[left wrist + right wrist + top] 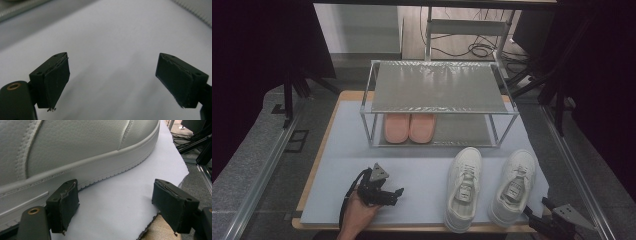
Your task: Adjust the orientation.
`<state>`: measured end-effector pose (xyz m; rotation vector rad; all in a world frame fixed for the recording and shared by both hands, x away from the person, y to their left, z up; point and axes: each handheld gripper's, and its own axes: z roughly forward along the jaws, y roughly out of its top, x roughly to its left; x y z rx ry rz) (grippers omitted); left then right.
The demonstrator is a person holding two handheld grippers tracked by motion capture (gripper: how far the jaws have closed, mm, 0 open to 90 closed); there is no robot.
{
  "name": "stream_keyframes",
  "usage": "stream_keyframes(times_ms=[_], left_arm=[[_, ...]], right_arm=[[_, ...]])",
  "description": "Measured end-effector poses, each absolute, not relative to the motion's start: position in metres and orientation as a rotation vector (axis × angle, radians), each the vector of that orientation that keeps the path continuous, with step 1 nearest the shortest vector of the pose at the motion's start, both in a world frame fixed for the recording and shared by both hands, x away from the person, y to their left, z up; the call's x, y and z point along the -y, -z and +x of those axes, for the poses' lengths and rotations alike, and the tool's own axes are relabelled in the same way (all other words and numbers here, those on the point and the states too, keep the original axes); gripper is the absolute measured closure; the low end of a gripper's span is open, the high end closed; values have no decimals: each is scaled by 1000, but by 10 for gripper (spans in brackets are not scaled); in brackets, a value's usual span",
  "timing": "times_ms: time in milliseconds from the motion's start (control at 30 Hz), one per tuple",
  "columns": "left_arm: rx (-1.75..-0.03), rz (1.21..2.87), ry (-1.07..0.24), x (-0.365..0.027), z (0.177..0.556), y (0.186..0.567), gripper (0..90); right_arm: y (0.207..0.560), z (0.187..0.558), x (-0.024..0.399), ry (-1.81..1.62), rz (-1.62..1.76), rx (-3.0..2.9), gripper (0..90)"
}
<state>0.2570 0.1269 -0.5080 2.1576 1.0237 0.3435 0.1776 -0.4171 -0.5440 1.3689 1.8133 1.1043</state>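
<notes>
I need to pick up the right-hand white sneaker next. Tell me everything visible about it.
The right-hand white sneaker stands upright on the pale mat, toe toward the shoe rack, beside its twin and apart from it. It looks like grained leather, with a ribbed rubber sole, white laces and a grey tongue label. The right gripper sits open beside its sole.

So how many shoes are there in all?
4: two white sneakers, left and right, on the grey mat; two pink slippers, left and right, on the rack's lower shelf.

Two white sneakers (pixel 489 187) are set just in front of the rack (pixel 438 102); pink slippers (pixel 409 127) are kept on its lower shelf.
</notes>
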Motion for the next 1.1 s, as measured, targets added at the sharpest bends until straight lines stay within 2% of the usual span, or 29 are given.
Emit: stream_keyframes(times_ms=[300, 867, 1100], left_arm=[[-1066, 2176, -377, -140, 250, 522, 120], [-1060, 2155, -391, -142, 249, 524, 128], [-1061, 2154, -391, -142, 249, 524, 129]], right_arm=[[543, 178, 417, -1099, 1374, -1819, 212], [538, 182, 417, -1067, 1392, -1861, 211], [533, 183, 416, -1016, 1390, -1919, 150]])
